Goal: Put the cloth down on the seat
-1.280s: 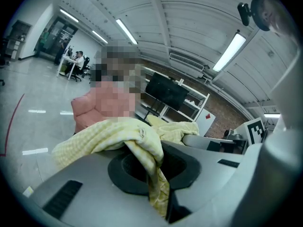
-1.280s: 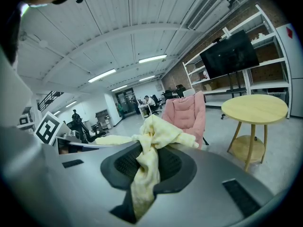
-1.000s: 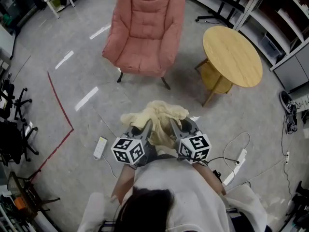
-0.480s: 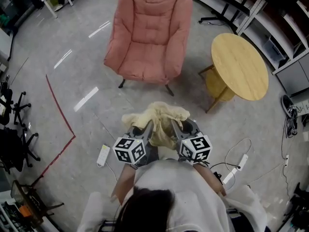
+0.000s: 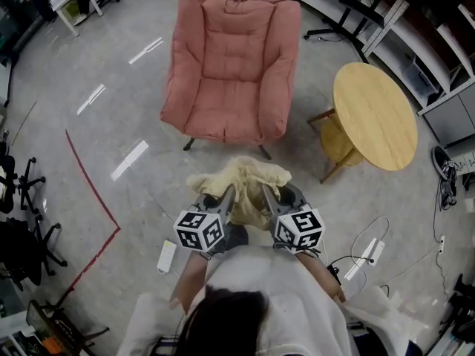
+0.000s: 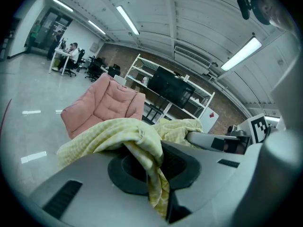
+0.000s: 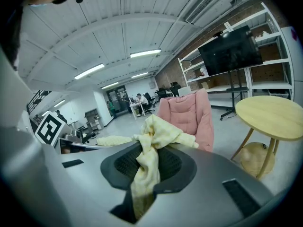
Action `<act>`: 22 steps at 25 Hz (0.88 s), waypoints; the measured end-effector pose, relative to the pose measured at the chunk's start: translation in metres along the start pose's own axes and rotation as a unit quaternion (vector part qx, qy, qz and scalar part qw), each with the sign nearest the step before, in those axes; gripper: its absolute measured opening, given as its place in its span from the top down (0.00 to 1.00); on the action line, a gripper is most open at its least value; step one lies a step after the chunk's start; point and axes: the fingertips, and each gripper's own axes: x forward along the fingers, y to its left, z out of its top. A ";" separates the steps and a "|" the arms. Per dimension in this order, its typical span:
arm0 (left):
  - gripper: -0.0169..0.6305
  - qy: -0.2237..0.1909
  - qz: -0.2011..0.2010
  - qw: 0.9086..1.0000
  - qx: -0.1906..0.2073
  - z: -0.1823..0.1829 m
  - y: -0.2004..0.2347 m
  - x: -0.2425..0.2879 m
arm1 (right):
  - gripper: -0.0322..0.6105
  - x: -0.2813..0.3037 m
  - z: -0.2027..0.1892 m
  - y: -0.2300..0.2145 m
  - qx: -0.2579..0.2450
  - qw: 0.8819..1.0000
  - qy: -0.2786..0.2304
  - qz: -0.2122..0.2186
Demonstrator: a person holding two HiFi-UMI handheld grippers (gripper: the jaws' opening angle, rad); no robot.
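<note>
While aloft, cloth [image 5: 241, 185] pale-yellow, crumpled.

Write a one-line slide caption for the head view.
A person holds a yellow cloth in the left gripper and right gripper, facing a pink armchair beside a round wooden table.

**The grey floor and what stands on it**

We see a glossy grey concrete floor [image 5: 111, 87] carrying a pink padded armchair [image 5: 230, 58] on dark legs. A round light-wood side table [image 5: 375, 113] stands near it. A white power strip [image 5: 168, 256] and a red tape line [image 5: 93, 191] lie nearer us.
</note>
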 end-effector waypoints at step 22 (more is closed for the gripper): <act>0.88 0.004 -0.024 1.000 0.015 0.056 0.063 0.031 | 0.82 0.080 0.030 0.005 -0.012 1.000 -0.009 -0.026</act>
